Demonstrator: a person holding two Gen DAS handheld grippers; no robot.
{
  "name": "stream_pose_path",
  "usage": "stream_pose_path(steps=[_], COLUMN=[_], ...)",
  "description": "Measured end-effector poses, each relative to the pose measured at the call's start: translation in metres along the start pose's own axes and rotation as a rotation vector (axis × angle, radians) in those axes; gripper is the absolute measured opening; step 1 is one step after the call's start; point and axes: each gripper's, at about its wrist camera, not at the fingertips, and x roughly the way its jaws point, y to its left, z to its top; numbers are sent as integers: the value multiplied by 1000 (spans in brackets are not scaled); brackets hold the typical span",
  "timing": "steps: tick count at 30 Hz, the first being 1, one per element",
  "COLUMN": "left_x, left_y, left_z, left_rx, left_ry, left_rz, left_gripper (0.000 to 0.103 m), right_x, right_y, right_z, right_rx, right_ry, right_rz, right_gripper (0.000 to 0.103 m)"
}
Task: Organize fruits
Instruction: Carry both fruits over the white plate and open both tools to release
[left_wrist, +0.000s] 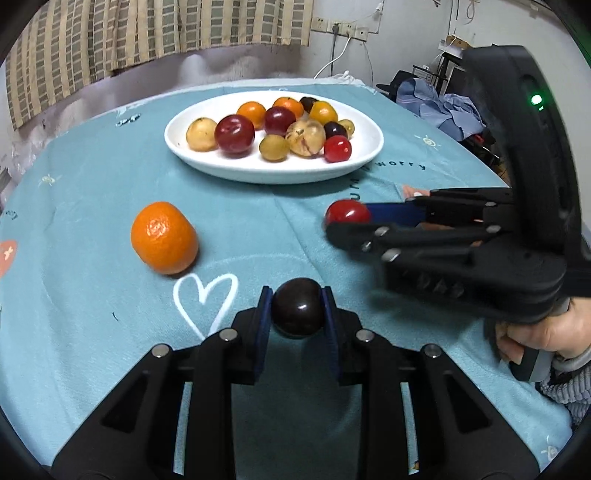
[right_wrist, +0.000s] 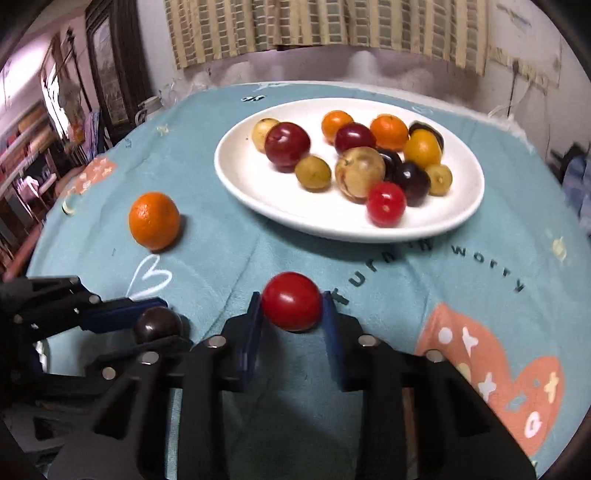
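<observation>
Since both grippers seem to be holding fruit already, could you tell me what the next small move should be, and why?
Probably lift both and carry them toward the white plate. The left gripper is shut on the dark plum and the right gripper on the red fruit, both low over the blue tablecloth. The other fruits already lie on the plate; the orange waits.

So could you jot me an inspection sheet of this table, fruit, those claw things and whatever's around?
Surface: table under a teal printed cloth.
Job's things: white plate holding mixed fruit; a mandarin lies loose on the cloth.
Clutter: nothing seen on the cloth.
Grippers: left gripper is shut on a dark plum; right gripper is shut on a red fruit.
Cables: a white cord hangs from a wall socket.
Surroundings: checked curtain, shelves at the left, blue clothes piled beyond the table.
</observation>
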Motion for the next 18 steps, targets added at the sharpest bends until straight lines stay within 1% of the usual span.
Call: stream_pose_path(steps=[4, 7, 9, 10, 11, 14, 17, 18], left_x=[4, 5, 5, 3, 1, -13, -28, -33], left_y=[-5, -8, -9, -10, -11, -14, -15, -15], left_z=[-1, 0, 0, 0, 0, 3, 16, 26], left_rx=[18, 27, 31, 35, 37, 30, 18, 14], left_ry=[12, 14, 11, 1, -11, -74, -129, -145], left_rz=[18, 22, 17, 20, 21, 38, 41, 33], left_gripper=[28, 32, 31, 27, 27, 27, 27, 27], right_x=[-11, -20, -16, -14, -16, -37, -86, -99], right_y=[-2, 0, -1, -1, -1, -7, -21, -26], right_z=[-5, -9, -13, -12, -13, -13, -3, 2], right_rx=[7, -2, 3, 11, 15, 35, 75, 84], right_ry=[-17, -25, -11, -2, -9, -60, -196, -230], right_rz=[20, 29, 21, 30, 30, 39, 47, 46], right_gripper=[31, 31, 31, 31, 31, 31, 31, 31])
